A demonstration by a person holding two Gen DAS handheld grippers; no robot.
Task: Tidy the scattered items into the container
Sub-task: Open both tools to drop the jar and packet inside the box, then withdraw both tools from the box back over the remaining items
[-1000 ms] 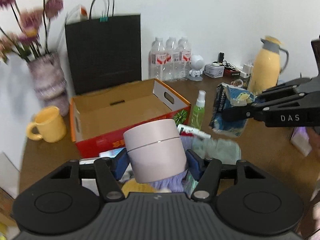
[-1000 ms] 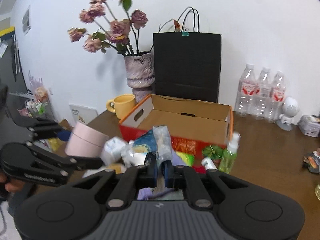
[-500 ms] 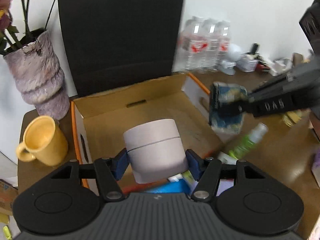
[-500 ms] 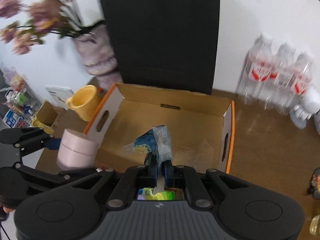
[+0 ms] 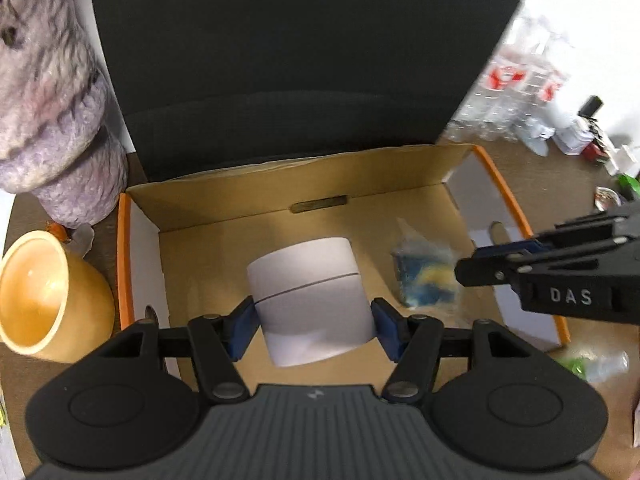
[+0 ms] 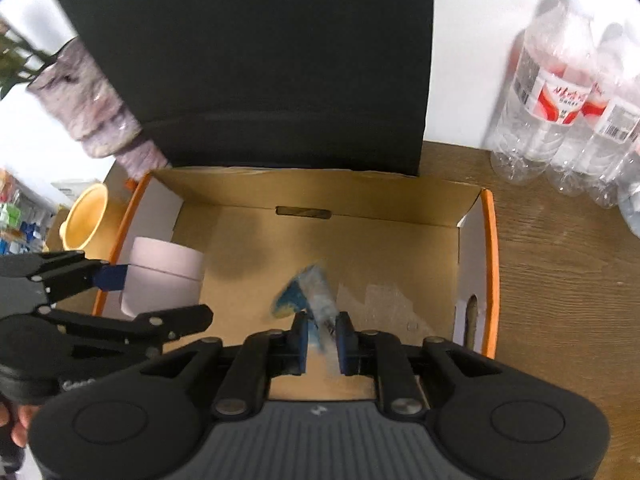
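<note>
An open cardboard box (image 5: 123,260) with orange rims (image 6: 489,240) lies below both grippers. My left gripper (image 5: 314,322) is shut on a pale pink round jar (image 5: 308,280) and holds it over the box's left half; the right wrist view shows that jar (image 6: 164,276) at the box's left wall. My right gripper (image 6: 322,330) stands open over the right half, its pads parted. A blue and yellow plastic packet (image 6: 308,292) is blurred just beyond the pads. In the left wrist view the packet (image 5: 426,280) is clear of the right gripper (image 5: 472,264), low in the box.
A tall black paper bag (image 5: 280,60) stands right behind the box. A purple-grey vase (image 5: 52,120) and a yellow mug (image 5: 40,296) sit to its left. Water bottles (image 6: 560,92) stand on the wooden table at the right. A green spray bottle (image 5: 592,364) lies by the box's right side.
Both grippers moved forward from the pile to above the box. The right gripper's pads parted and let go of the packet, which dropped toward the box floor. The left still holds the jar.
</note>
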